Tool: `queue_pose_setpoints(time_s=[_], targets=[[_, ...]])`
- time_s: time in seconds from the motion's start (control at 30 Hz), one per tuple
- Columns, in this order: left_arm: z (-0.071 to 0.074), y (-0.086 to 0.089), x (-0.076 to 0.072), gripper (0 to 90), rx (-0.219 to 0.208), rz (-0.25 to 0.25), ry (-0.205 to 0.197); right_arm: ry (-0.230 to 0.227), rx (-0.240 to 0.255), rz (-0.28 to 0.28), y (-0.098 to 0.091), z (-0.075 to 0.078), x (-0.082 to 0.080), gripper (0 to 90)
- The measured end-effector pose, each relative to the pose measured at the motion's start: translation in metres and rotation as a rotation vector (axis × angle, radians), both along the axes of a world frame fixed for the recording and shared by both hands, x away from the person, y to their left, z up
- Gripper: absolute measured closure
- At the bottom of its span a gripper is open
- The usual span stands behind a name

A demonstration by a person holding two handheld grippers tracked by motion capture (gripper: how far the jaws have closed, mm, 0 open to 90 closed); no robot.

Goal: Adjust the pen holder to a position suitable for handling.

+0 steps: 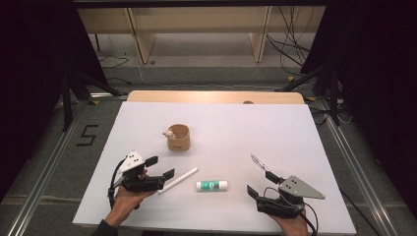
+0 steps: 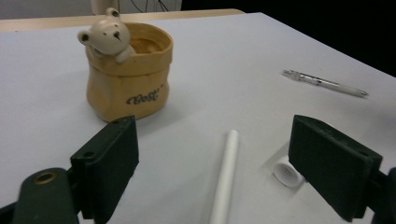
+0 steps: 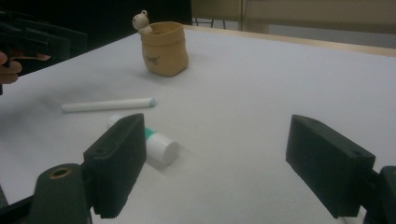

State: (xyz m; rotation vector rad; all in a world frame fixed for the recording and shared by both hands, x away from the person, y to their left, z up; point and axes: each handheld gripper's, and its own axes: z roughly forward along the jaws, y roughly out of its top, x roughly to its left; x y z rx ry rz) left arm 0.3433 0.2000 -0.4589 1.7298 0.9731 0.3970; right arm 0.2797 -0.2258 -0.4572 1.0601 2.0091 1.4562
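Just ahead of the left hand-held gripper (image 1: 163,167) lies a slim white stick (image 1: 178,180), with a tan bear-trimmed fabric pot (image 1: 178,137) beyond. A white green-labelled glue tube (image 1: 212,186) lies between both hand-held grippers. A clear pen (image 1: 259,162) lies before the right hand-held gripper (image 1: 261,183); bare white worktop (image 1: 236,128) beyond.

"5" on floor (image 1: 86,135), script lettering on pot (image 2: 128,70)

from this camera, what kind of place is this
Probably a lab recording setup: a white table with stationery laid out, loose cables on the floor behind, and a taped number 5 beside it.
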Motion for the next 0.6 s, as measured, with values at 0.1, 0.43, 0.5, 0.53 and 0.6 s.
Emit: queue_pose_setpoints(time_s=[0.1,0.43,0.5,0.53,0.6], targets=[[0.003,0.004,0.009,15.9,-0.012,0.031,0.009,0.000,0.001,0.000,0.000,0.000,0.000,21.3],[0.007,0.013,0.034,16.5,-0.007,0.104,0.058,0.003,-0.002,0.002,0.001,0.000,0.001,21.7],[0.007,0.013,0.039,17.3,0.004,0.119,0.064,0.003,-0.001,0.002,0.001,0.000,0.001,21.8],[0.006,0.013,0.041,17.6,0.011,0.125,0.067,0.003,-0.001,0.002,0.001,-0.001,0.001,21.8],[0.006,0.013,0.047,18.6,0.025,0.135,0.066,0.002,-0.002,0.001,0.001,-0.001,0.001,21.9]])
